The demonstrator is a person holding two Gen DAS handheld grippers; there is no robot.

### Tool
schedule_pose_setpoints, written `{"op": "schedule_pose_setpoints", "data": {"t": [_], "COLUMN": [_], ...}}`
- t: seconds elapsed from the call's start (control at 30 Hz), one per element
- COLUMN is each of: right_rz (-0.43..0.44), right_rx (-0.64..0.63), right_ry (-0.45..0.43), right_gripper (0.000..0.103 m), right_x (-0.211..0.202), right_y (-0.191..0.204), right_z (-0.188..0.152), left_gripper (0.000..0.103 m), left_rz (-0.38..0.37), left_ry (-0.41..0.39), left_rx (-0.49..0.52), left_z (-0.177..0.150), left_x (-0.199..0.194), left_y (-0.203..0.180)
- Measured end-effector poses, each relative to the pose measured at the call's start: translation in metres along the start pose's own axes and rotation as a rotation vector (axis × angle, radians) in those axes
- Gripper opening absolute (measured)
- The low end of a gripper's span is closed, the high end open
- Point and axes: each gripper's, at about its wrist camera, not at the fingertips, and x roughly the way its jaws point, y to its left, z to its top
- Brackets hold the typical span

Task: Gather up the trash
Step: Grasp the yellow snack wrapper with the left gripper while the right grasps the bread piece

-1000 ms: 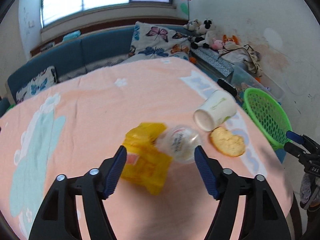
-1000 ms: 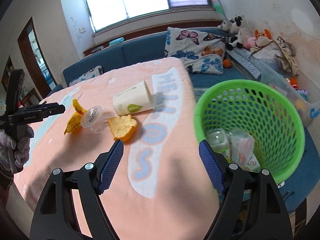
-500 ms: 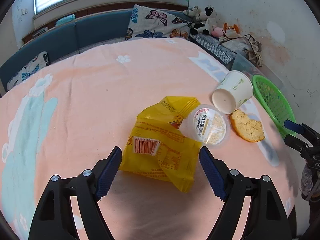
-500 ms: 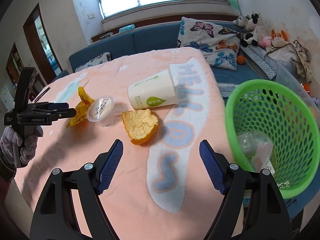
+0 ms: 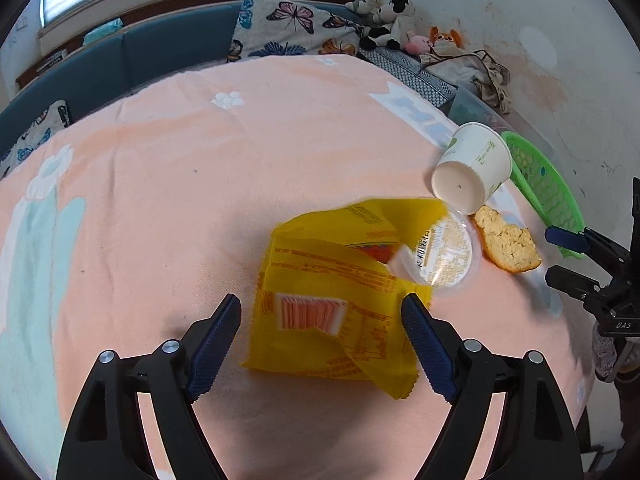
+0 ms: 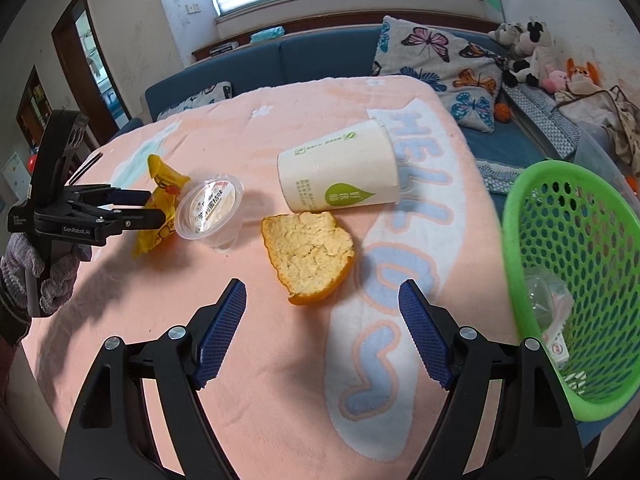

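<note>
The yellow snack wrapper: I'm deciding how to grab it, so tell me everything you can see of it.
The yellow snack wrapper looks like thin crinkled plastic film with red print and a striped barcode-like block. It lies flat and creased on the peach tablecloth, serrated edge nearest the camera. The clear lidded plastic cup rests on its far right corner. The left tool is open, its blue pads either side of the wrapper, not gripping it.
</note>
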Motion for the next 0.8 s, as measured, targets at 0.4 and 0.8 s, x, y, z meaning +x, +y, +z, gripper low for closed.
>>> {"op": "schedule_pose_setpoints", "data": {"t": [0.4,0.8], "right_rz": [0.006,-0.016], "right_rx": [-0.013,-0.037], "right_ry": [0.036,0.072], "right_gripper": [0.079,0.076], "right_x": [0.023,0.052], "right_y": [0.002,0.006], "right_z": [0.008,0.015], "left_gripper": [0.049,0.032], "left_rz": [-0.041,-0.02], "left_ry": [-0.023,-0.056], "left_rx": [-0.004,0.005], "left_z": [-0.008,-0.021], "left_x": [0.004,-0.014], "left_y": [0.009,0.01]}}
